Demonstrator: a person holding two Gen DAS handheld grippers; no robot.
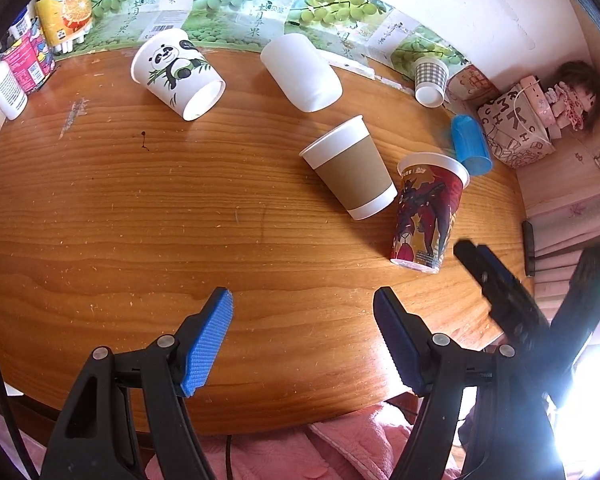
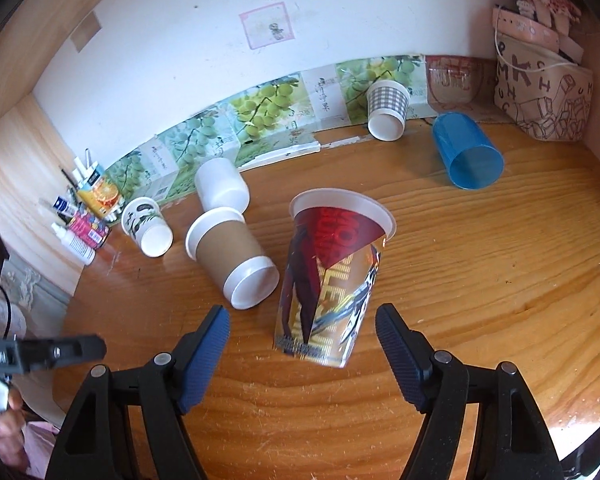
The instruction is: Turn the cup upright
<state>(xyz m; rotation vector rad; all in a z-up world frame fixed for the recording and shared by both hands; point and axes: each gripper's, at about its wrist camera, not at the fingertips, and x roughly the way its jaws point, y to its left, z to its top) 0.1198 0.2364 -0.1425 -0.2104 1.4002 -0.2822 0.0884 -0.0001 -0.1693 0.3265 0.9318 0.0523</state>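
Note:
A red printed cup (image 2: 332, 276) stands upright on the wooden table (image 2: 480, 280), its white rim on top; it also shows in the left wrist view (image 1: 428, 212). My right gripper (image 2: 302, 340) is open, fingers on either side of the cup's base, not touching it. My left gripper (image 1: 302, 332) is open and empty over the table's front edge. The right gripper's fingers (image 1: 496, 280) show at the right of the left wrist view. A brown-sleeved cup (image 1: 352, 172) lies on its side beside the red cup, also in the right wrist view (image 2: 232, 256).
Lying on their sides: a panda cup (image 1: 178, 72), a white cup (image 1: 300, 72), a checked cup (image 1: 430, 80) and a blue cup (image 1: 470, 146). Bottles and cartons (image 1: 24, 52) stand at the back left. A patterned bag (image 1: 516, 132) and a doll (image 1: 576, 96) sit at the right.

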